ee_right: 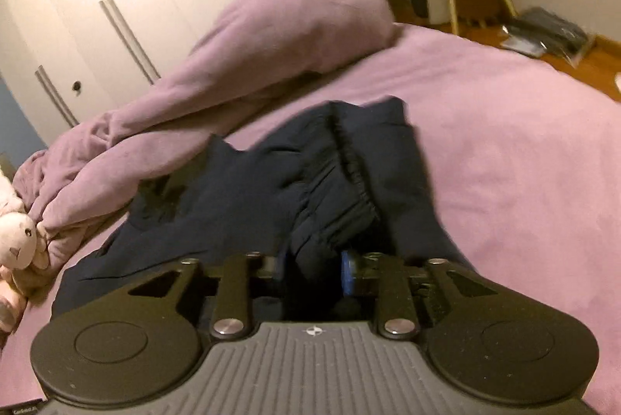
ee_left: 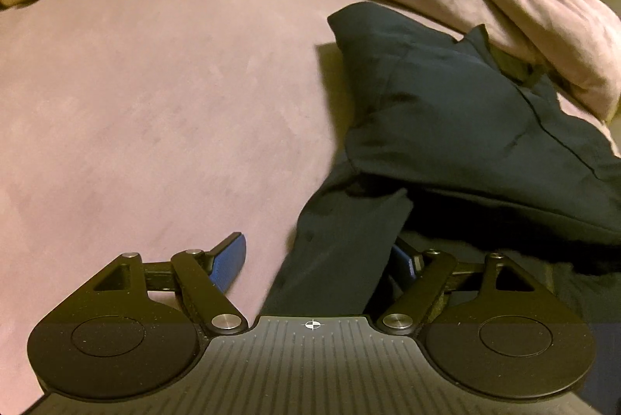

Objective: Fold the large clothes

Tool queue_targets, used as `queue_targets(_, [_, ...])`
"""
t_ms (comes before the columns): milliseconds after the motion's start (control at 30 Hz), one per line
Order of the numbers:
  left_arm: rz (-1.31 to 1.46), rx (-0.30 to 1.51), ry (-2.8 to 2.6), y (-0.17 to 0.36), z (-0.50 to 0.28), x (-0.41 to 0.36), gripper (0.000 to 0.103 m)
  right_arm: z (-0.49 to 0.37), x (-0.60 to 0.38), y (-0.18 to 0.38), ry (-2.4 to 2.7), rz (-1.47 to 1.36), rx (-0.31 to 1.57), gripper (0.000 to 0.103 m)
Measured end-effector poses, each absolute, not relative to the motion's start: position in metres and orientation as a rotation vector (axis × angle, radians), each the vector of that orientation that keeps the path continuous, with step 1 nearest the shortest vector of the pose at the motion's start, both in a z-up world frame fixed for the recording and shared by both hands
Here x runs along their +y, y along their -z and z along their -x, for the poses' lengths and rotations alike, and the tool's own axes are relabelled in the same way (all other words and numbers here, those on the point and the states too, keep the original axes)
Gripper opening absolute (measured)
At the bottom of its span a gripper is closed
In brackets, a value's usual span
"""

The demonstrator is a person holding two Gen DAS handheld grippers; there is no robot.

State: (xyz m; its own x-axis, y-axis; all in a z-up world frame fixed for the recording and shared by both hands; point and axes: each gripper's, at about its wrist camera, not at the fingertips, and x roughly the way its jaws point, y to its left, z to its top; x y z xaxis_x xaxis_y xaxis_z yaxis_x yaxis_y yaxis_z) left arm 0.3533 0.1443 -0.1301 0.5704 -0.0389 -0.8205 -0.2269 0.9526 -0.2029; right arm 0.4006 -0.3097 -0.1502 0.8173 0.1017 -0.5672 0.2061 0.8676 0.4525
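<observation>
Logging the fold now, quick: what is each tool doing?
Left tool: open, dark garment lying between its pads.
Right tool: partly open, garment between, not gripped.

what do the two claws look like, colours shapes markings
Both look alike. The left claw has black link bars with silver pivot screws, two round black discs on either side, blue ribbed pads on the fingers, and a grey ridged body bearing a small white crosshair mark. The right claw shows the same build. No cables or sleeves are in view.
</observation>
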Motion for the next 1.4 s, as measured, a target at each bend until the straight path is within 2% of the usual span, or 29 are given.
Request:
queue_targets(33, [0.303,0.968,-0.109,0.126,-0.349,0.147,0.082,-0.393,-0.314,0.148,0.079,-0.538,0.587,0.048])
queue_targets(67, [0.3,0.973,-0.104,0.12,-0.344,0.148,0.081,-0.385,-0.315,0.144,0.101,-0.536,0.562,0.05])
queue_targets(233, [0.294,0.841,-0.116,0.082,-0.334,0.137,0.082,-0.373,-0.291,0.116,0.148,-0.433,0.43,0.05])
queue_targets(367, [0.292,0.768,-0.079,0.076,-0.36,0.109,0.083,-0.397,-0.232,0.115,-0.081,-0.33,0.481,0.049])
queue_targets(533, [0.184,0.775,-0.105,0.108,-0.401,0.068,0.083,-0.43,-0.165,0.151,-0.185,-0.054,0.584,0.043])
queue_targets(600, [0.128,0.787,-0.124,0.12,-0.409,0.057,0.086,-0.438,-0.174,0.166,-0.109,-0.019,0.629,0.037])
queue_targets(667, [0.097,0.782,-0.116,0.127,-0.412,0.055,0.093,-0.436,-0.204,0.168,-0.058,-0.046,0.615,0.017])
queue_targets(700, [0.102,0.778,-0.104,0.13,-0.412,0.058,0.094,-0.434,-0.222,0.168,-0.016,-0.044,0.605,0.015])
queue_targets(733, [0.115,0.778,-0.092,0.132,-0.411,0.06,0.095,-0.432,-0.238,0.168,0.013,-0.042,0.595,0.001])
queue_targets(767, [0.131,0.781,-0.084,0.134,-0.411,0.063,0.095,-0.43,-0.253,0.169,0.026,-0.05,0.592,0.0])
queue_targets(900, [0.161,0.778,-0.087,0.125,-0.401,0.069,0.091,-0.43,-0.262,0.162,0.009,-0.088,0.616,0.002])
queue_targets(933, [0.169,0.777,-0.088,0.122,-0.4,0.07,0.091,-0.428,-0.256,0.155,0.0,-0.085,0.601,0.015])
queue_targets(967, [0.169,0.782,-0.088,0.12,-0.401,0.07,0.091,-0.426,-0.25,0.148,-0.015,-0.084,0.569,0.032])
queue_targets(1000, [0.161,0.792,-0.091,0.12,-0.403,0.068,0.091,-0.418,-0.241,0.143,-0.016,-0.073,0.547,0.037])
queue_targets(1067, [0.13,0.81,-0.1,0.122,-0.407,0.064,0.092,-0.425,-0.228,0.14,0.033,-0.008,0.546,0.038])
queue_targets(1200, [0.111,0.831,-0.108,0.126,-0.412,0.059,0.095,-0.456,-0.225,0.168,0.099,0.101,0.663,0.036])
queue_targets(1400, [0.109,0.839,-0.111,0.129,-0.416,0.06,0.098,-0.471,-0.224,0.178,0.086,0.225,0.644,0.036])
